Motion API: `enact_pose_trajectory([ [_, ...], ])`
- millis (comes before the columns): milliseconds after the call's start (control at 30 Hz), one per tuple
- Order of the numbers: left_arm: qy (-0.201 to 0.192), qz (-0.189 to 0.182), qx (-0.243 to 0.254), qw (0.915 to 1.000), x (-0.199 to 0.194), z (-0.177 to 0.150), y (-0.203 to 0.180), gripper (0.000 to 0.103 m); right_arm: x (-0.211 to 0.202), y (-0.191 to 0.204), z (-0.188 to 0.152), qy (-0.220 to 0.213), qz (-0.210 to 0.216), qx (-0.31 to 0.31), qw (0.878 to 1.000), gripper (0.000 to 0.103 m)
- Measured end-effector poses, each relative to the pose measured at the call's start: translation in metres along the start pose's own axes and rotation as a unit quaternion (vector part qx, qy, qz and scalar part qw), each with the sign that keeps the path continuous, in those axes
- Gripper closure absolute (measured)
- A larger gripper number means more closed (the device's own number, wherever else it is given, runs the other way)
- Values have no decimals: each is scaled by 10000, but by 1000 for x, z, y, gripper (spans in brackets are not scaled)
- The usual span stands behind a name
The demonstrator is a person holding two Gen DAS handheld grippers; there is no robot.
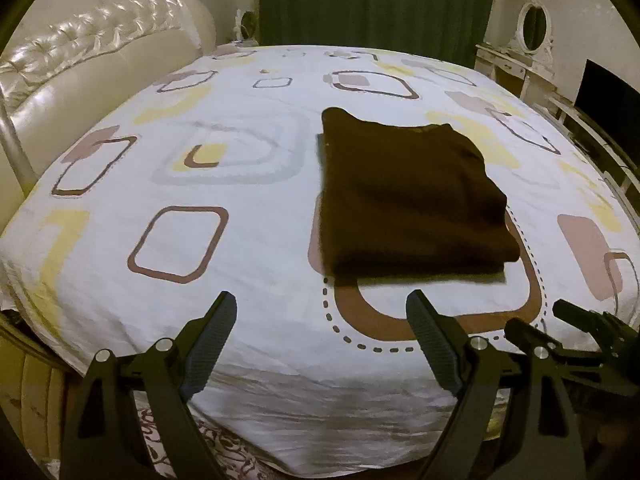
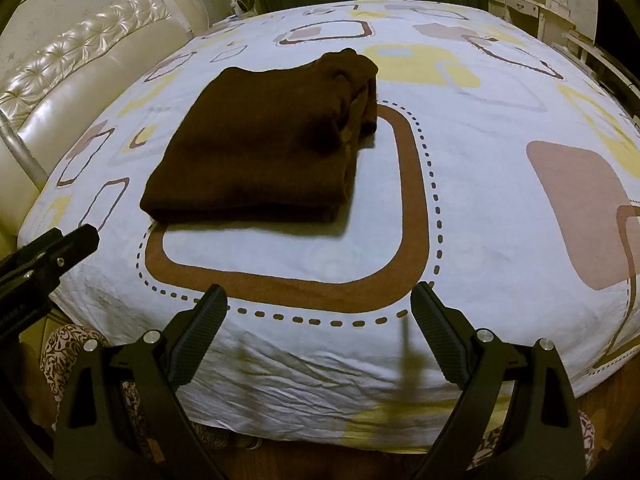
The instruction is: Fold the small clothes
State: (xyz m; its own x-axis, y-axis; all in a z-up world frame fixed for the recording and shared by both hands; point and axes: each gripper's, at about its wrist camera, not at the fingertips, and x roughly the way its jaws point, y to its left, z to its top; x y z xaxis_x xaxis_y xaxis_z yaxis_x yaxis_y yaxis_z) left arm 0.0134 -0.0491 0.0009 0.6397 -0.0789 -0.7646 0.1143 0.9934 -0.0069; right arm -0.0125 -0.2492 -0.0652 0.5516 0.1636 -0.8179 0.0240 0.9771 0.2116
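1. Dark brown garment (image 1: 412, 196) lies folded into a compact, roughly rectangular stack on the bed sheet (image 1: 256, 272), partly covering a brown rounded-square print. Several layers show at the near edge; in the right wrist view the far right end (image 2: 360, 92) looks bunched and less tidy than the rest.
2. Left gripper (image 1: 320, 340): fingers spread wide, nothing between them, short of the garment's near edge, above the sheet.
3. Right gripper (image 2: 318, 320): likewise spread and empty, near the front of the bed, apart from the garment.
4. Judgement: folding appears essentially complete; what remains is at most a tidy-up.
5. If tidying: approach the bunched end low and flat, pinch all layers together rather than the top one, and pull gently outward so the stack does not slide or unfold.
6. Surroundings: cream tufted headboard (image 1: 92, 64) at left, green curtain (image 1: 376, 0) behind, white dressing table with oval mirror (image 1: 534, 28) at right.
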Motion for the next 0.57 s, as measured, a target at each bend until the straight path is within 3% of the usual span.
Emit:
enact_pose_trajectory([
  [167, -12, 73, -244, 9997, -4, 8, -1, 16, 2, -1, -1, 19, 5, -5, 10000, 10],
  [333, -185, -582, -286, 9977, -14, 24, 5, 16, 6, -5, -2, 88, 97, 59, 9999, 10],
  [467, 36, -466, -805, 9957, 12, 57, 49, 16, -4, -11, 20, -15, 436, 198, 9989, 10],
  [567, 343, 19, -1420, 9893, 63, 94, 114, 16, -11, -24, 67, -443, 466, 188, 9978, 7],
])
